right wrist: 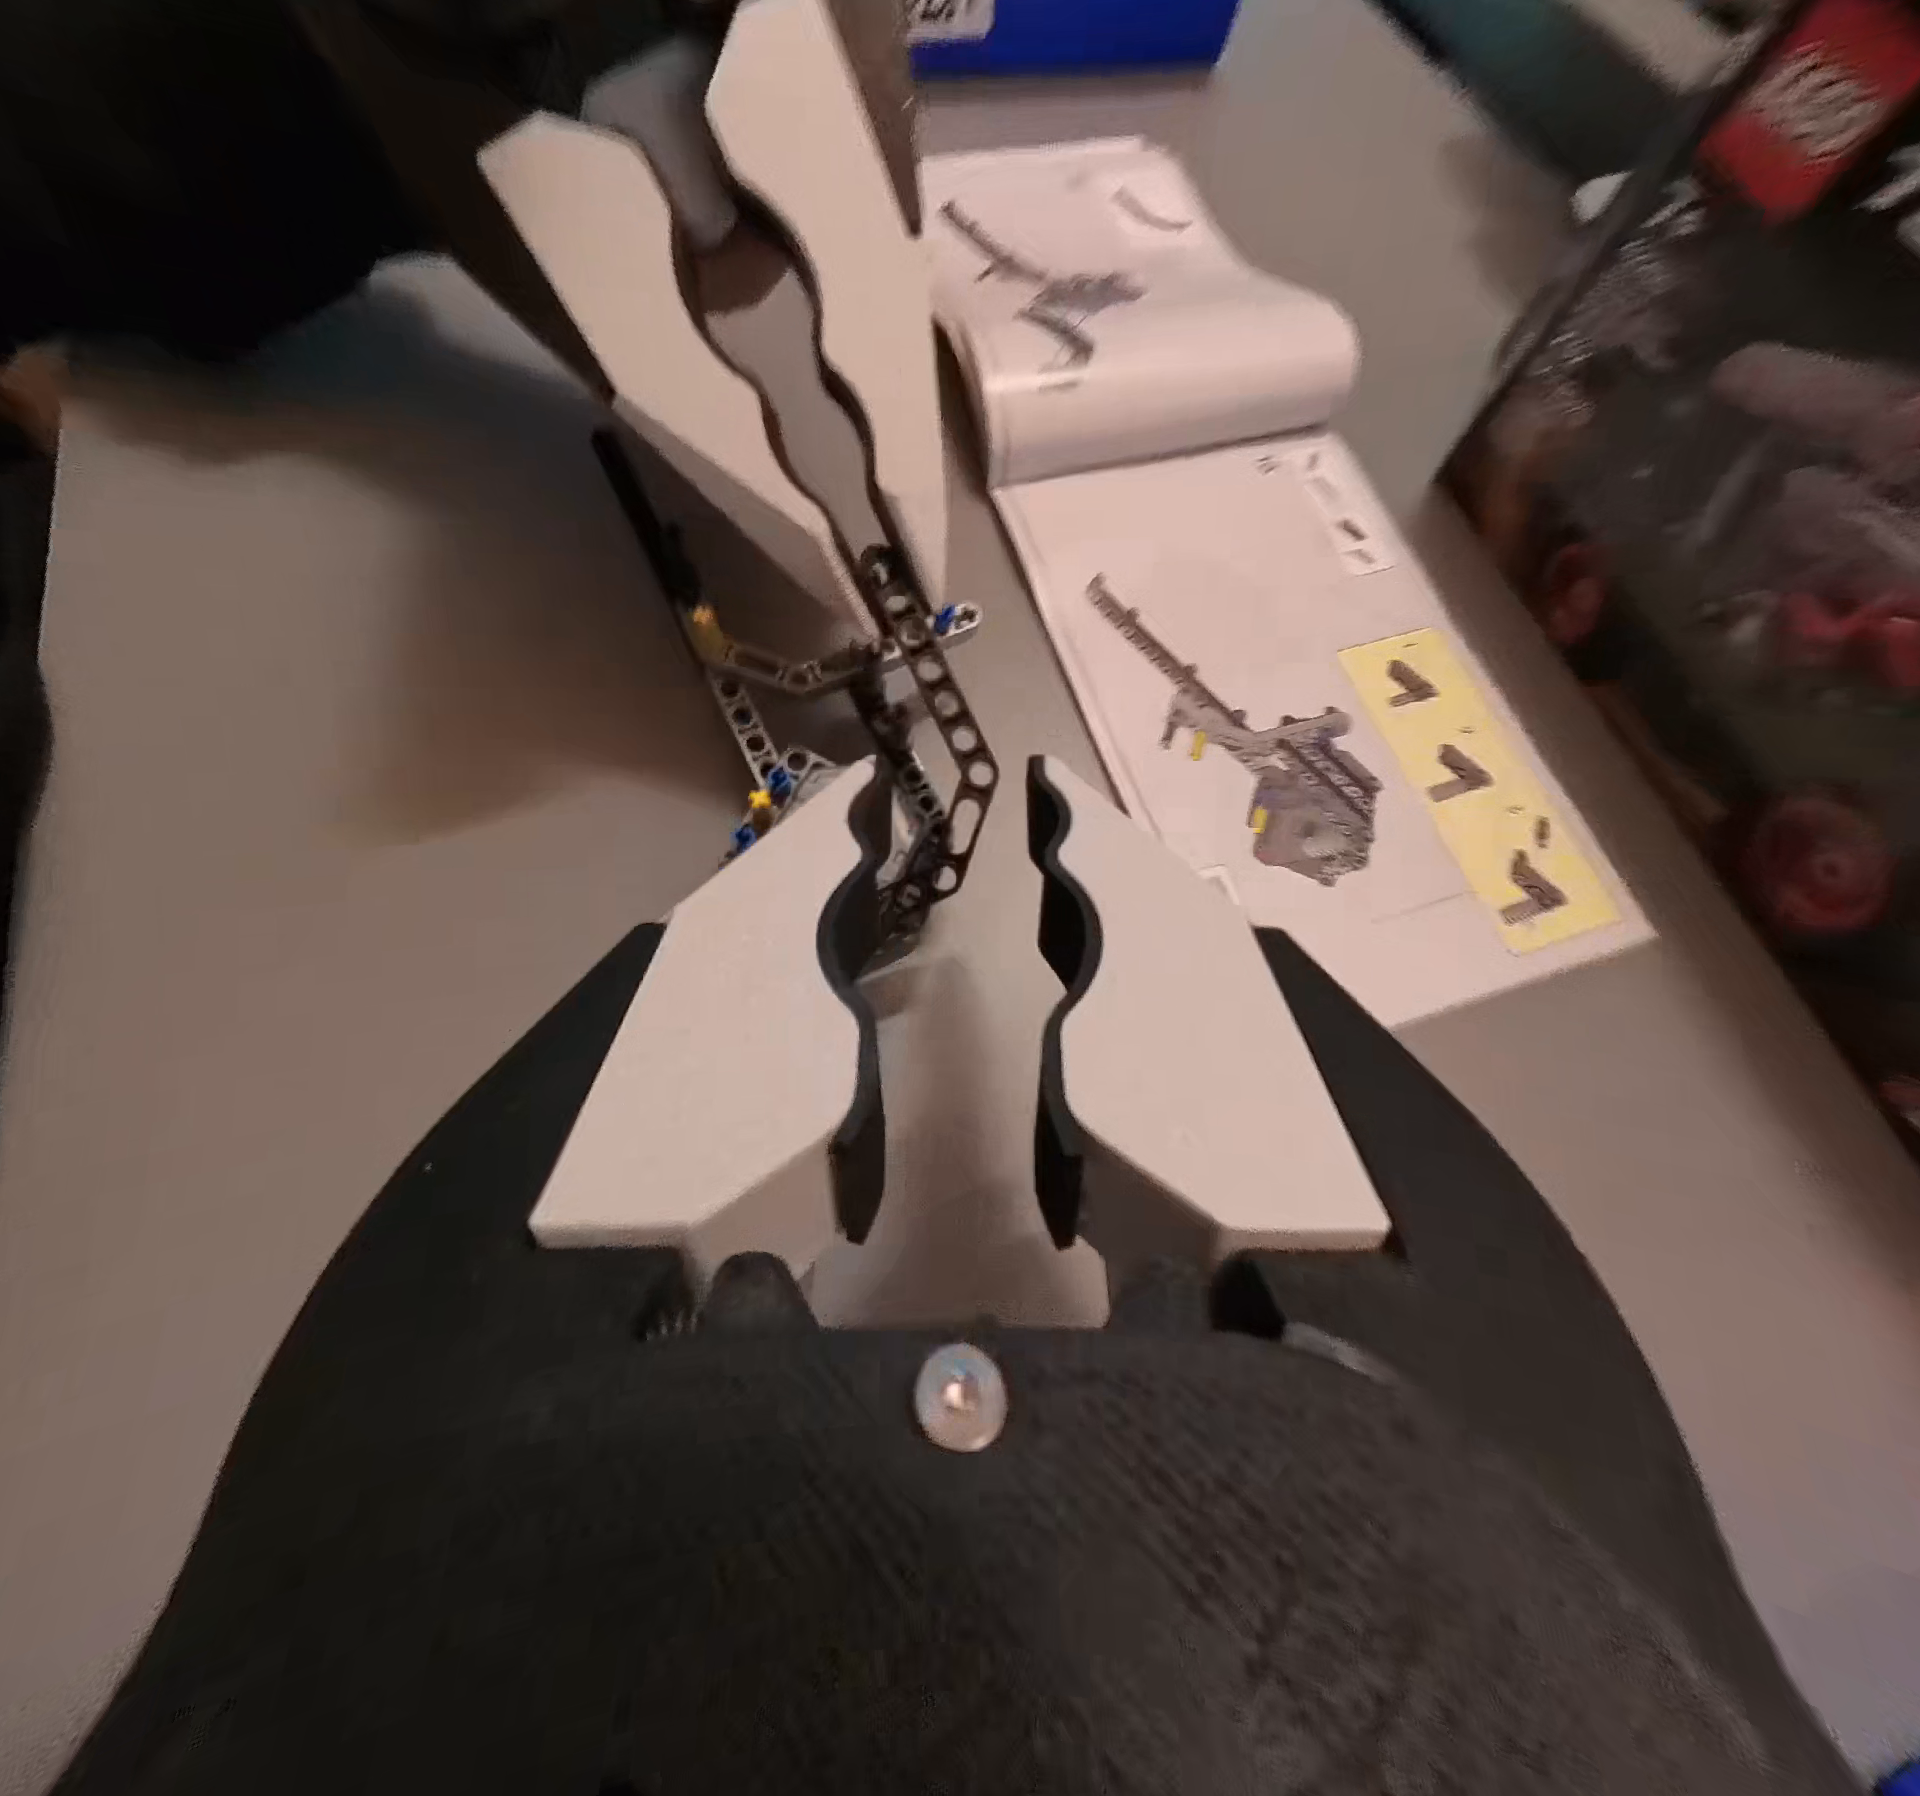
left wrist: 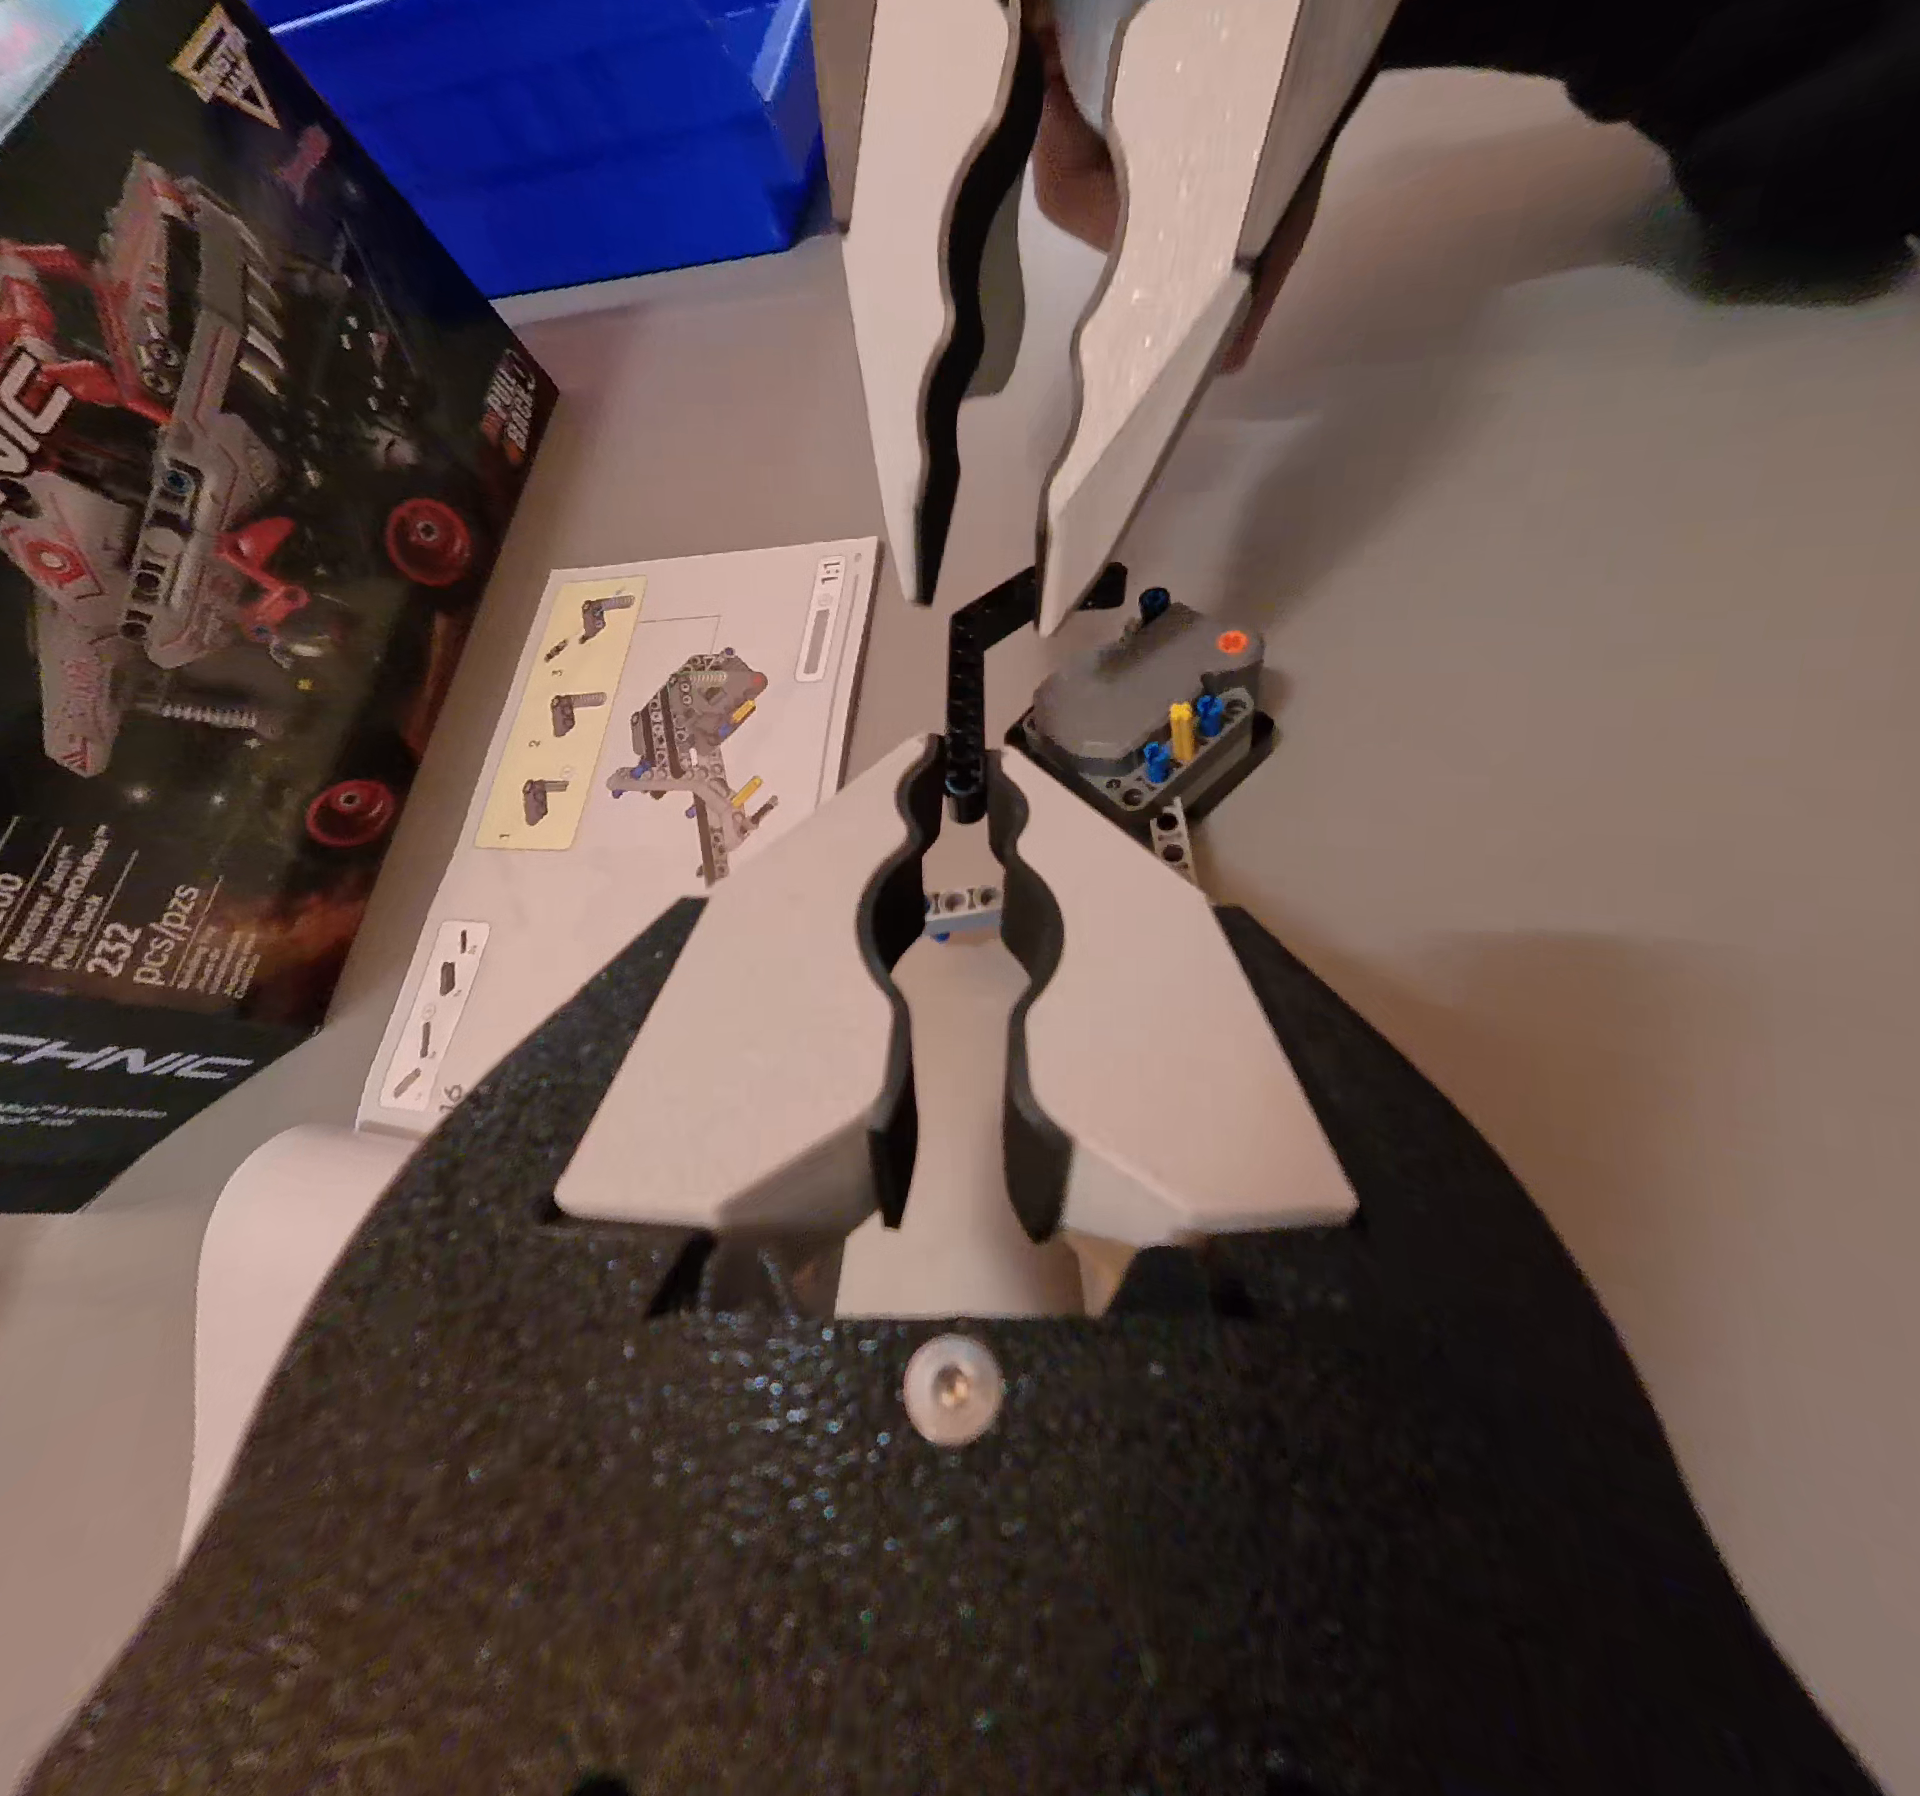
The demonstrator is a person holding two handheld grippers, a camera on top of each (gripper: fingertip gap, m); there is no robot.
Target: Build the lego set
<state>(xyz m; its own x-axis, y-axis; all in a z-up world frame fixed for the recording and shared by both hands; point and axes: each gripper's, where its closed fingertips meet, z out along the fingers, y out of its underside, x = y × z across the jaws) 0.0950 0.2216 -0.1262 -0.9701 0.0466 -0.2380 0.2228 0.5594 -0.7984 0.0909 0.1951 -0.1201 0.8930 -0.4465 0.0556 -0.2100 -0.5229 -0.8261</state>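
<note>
My left gripper point(left wrist: 964, 754) is shut on one end of a black bent beam point(left wrist: 964, 686) and holds it above the table. In the right wrist view the left gripper point(right wrist: 894, 572) comes down from the top, clamped on the beam point(right wrist: 961, 759). My right gripper point(right wrist: 951, 775) is open, and its jaws stand on either side of the beam's other, angled end, which lies close to the left finger. In the left wrist view the right gripper point(left wrist: 987, 608) reaches in from the top. A grey motor assembly point(left wrist: 1143, 707) with blue and yellow pins lies on the table just right of the beam; its grey beams point(right wrist: 769, 686) show behind the black beam.
An open instruction booklet point(left wrist: 675, 707) lies on the grey table; it also shows in the right wrist view point(right wrist: 1299, 707). The set's dark box point(left wrist: 187, 551) stands beside it point(right wrist: 1714, 551). A blue bin point(left wrist: 540, 84) is at the back. A small grey piece point(left wrist: 961, 905) lies under my left fingers. Less than 4 cm separates the two grippers' tips. The small grey piece point(left wrist: 961, 905) is about 4 cm from my left fingertips.
</note>
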